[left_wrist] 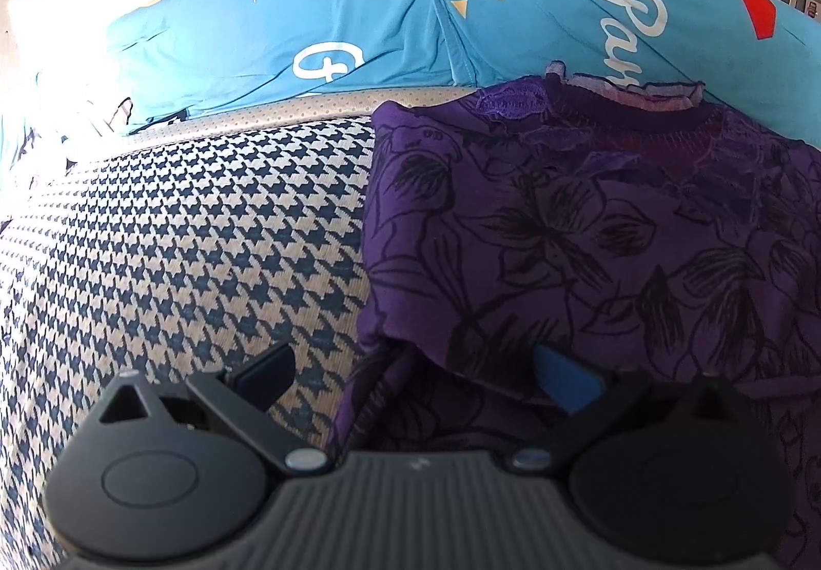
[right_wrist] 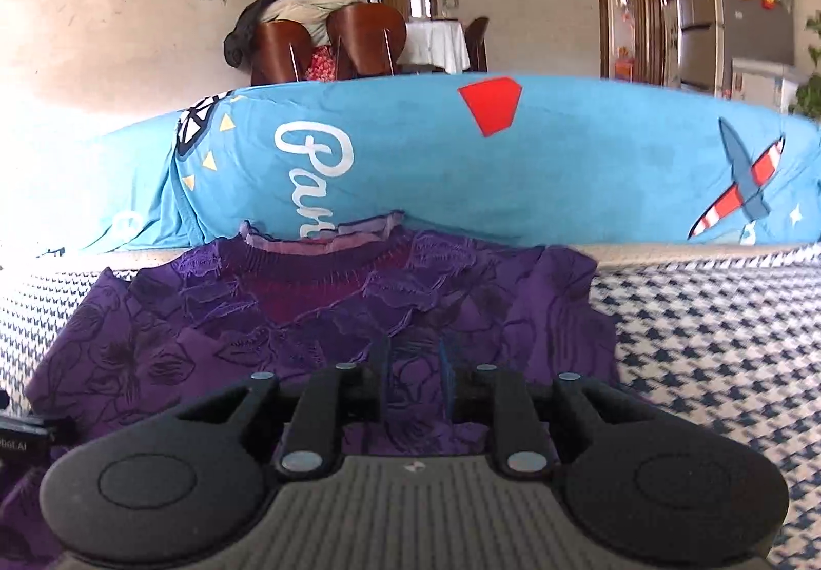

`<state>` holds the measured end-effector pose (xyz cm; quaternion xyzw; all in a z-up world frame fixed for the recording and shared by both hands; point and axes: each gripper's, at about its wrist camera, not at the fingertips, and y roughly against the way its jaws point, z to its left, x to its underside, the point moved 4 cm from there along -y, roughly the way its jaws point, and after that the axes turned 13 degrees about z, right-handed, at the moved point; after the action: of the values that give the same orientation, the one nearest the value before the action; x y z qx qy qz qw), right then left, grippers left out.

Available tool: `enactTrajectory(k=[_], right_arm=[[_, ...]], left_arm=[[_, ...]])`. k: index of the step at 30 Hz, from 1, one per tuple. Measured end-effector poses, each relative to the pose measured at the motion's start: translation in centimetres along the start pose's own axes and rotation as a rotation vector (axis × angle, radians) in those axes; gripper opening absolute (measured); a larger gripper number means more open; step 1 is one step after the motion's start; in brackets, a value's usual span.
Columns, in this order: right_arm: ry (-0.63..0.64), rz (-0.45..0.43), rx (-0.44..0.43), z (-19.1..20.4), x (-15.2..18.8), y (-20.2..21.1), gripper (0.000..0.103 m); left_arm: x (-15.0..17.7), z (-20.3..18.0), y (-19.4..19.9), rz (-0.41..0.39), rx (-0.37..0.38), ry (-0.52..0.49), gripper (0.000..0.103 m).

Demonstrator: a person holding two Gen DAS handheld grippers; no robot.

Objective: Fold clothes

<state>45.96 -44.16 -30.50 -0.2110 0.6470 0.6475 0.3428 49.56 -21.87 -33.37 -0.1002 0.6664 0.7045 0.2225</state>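
A purple top (left_wrist: 590,221) with a dark flower print lies flat on the houndstooth bed cover (left_wrist: 179,236), its neckline toward the blue pillow. My left gripper (left_wrist: 415,375) stands open over the top's left edge, where a lifted fold of fabric lies between the wide-apart fingers (left_wrist: 267,370). In the right wrist view the purple top (right_wrist: 308,323) fills the middle. My right gripper (right_wrist: 414,375) hovers low over its lower middle. Its jaws stand a narrow gap apart, with purple cloth showing between them and no pinch that I can see.
A long blue printed pillow (right_wrist: 410,170) runs along the far side of the bed, right behind the neckline. Houndstooth cover (right_wrist: 718,339) stretches to the right of the top. Beyond stand brown chairs (right_wrist: 318,41) piled with clothes, a white-clothed table (right_wrist: 436,39) and a fridge (right_wrist: 728,5).
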Motion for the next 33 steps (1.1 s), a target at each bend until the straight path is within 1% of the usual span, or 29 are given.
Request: enactTrajectory(k=[4,7,10,14,17,19,20,23,25,26,28,29,30,32,33], right_arm=[[-0.024,0.034,-0.022,0.6,-0.3,-1.2,0.027],[-0.024,0.032,-0.093,1.9,-0.5,-0.5,0.027],[0.048,0.054,-0.191,4.6,0.0,0.3,0.027],[0.159,0.12,-0.355,8.6,1.8,1.2,0.027],[0.282,0.167,-0.437,11.7,3.8,1.7,0.027],[0.376,0.186,-0.472,13.5,5.3,2.0,0.028],[0.413,0.19,-0.484,14.3,5.9,2.1,0.03],[0.47,0.202,-0.478,15.6,7.3,2.0,0.042],[0.522,0.194,-0.426,16.1,8.0,1.6,0.042],[0.553,0.181,-0.387,16.3,8.2,1.4,0.042],[0.586,0.168,-0.326,16.4,8.5,0.7,0.042],[0.58,0.175,-0.317,16.4,8.5,0.3,0.037],[0.574,0.181,-0.308,16.4,8.5,-0.2,0.025],[0.534,0.182,-0.32,16.4,8.2,-0.5,0.019],[0.519,0.18,-0.324,16.5,7.9,-0.6,0.011]], left_arm=[[-0.2,0.4,0.1,0.003,0.011,0.019,0.103],[-0.4,0.9,0.2,-0.004,0.007,0.025,0.103],[-0.5,1.4,0.3,-0.003,0.001,0.039,0.103],[-0.6,1.9,0.3,0.002,-0.001,0.055,0.103],[-0.6,2.1,0.4,-0.002,-0.007,0.058,0.103],[-0.6,2.3,0.5,-0.004,-0.006,0.063,0.103],[-0.6,2.3,0.5,-0.004,-0.006,0.066,0.103],[-0.6,2.4,0.5,-0.003,-0.007,0.067,0.103],[-0.6,2.3,0.5,-0.004,-0.011,0.062,0.103],[-0.5,2.2,0.5,-0.004,-0.013,0.06,0.103],[-0.5,2.2,0.5,-0.003,-0.014,0.059,0.103],[-0.5,2.2,0.6,-0.004,-0.014,0.061,0.103],[-0.5,2.3,0.6,-0.004,-0.013,0.062,0.103],[-0.6,2.4,0.7,-0.009,-0.014,0.067,0.103],[-0.6,2.5,0.8,-0.013,-0.016,0.068,0.103]])
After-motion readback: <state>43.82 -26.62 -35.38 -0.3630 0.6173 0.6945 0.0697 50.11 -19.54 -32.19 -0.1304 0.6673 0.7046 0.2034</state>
